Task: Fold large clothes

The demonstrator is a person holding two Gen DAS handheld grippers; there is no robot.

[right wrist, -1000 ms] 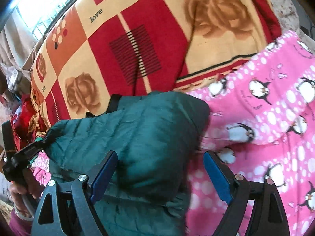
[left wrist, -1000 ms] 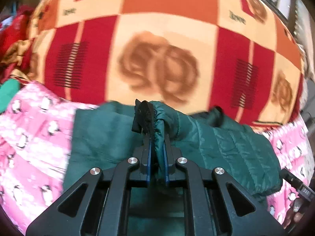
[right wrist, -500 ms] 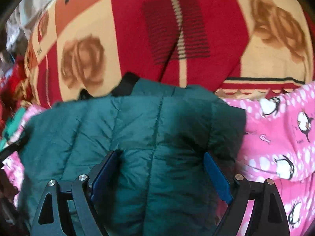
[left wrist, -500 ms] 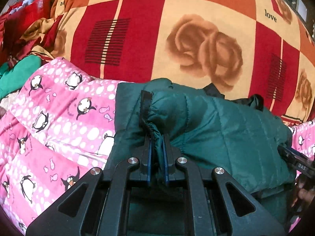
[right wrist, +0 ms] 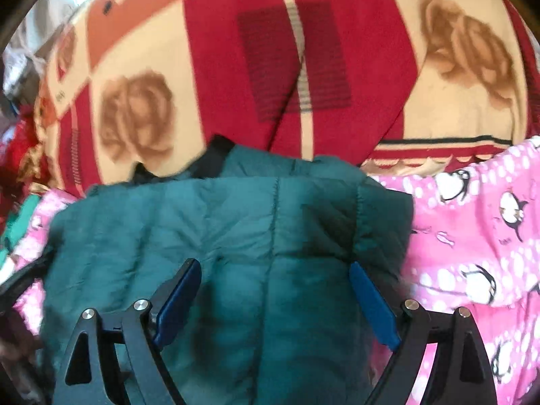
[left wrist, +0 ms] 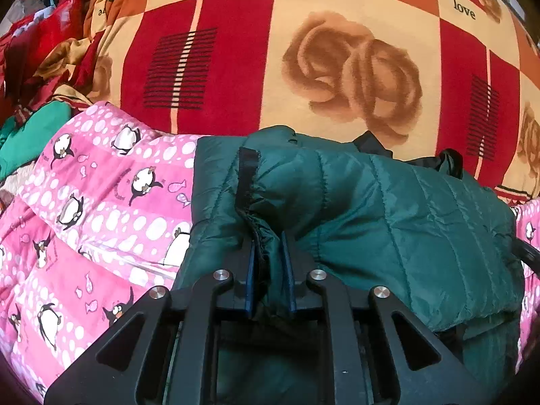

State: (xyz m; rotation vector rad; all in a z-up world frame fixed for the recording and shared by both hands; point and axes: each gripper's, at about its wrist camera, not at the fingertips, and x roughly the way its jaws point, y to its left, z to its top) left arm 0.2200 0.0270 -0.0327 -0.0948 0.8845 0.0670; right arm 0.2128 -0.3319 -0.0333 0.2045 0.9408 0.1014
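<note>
Two patterned covers fill the background: a red, orange and cream blanket (left wrist: pixel 236 50) printed with brown roses and the word "love" lies at the far side, and a pink penguin-print blanket (left wrist: pixel 101 209) lies nearer, spread to both sides. On these rests the dark green quilted jacket (left wrist: pixel 388 222), folded into a compact bundle, its black collar edge (right wrist: pixel 216 155) lying against the rose blanket and its body overlapping the pink one. A pile of red and green fabric (left wrist: pixel 33 67) sits at the far left of the left wrist view. The right gripper (right wrist: pixel 275 300) hovers over the jacket's back panel with its blue-padded fingers (right wrist: pixel 371 303) spread wide, the pads pressing on nothing; the picture is slightly blurred. The left gripper (left wrist: pixel 270 270) has its fingers (left wrist: pixel 249 280) nearly together on a gathered black-trimmed edge (left wrist: pixel 248 182) of the jacket; they have just been opening slightly, with the fabric still between the pads.
</note>
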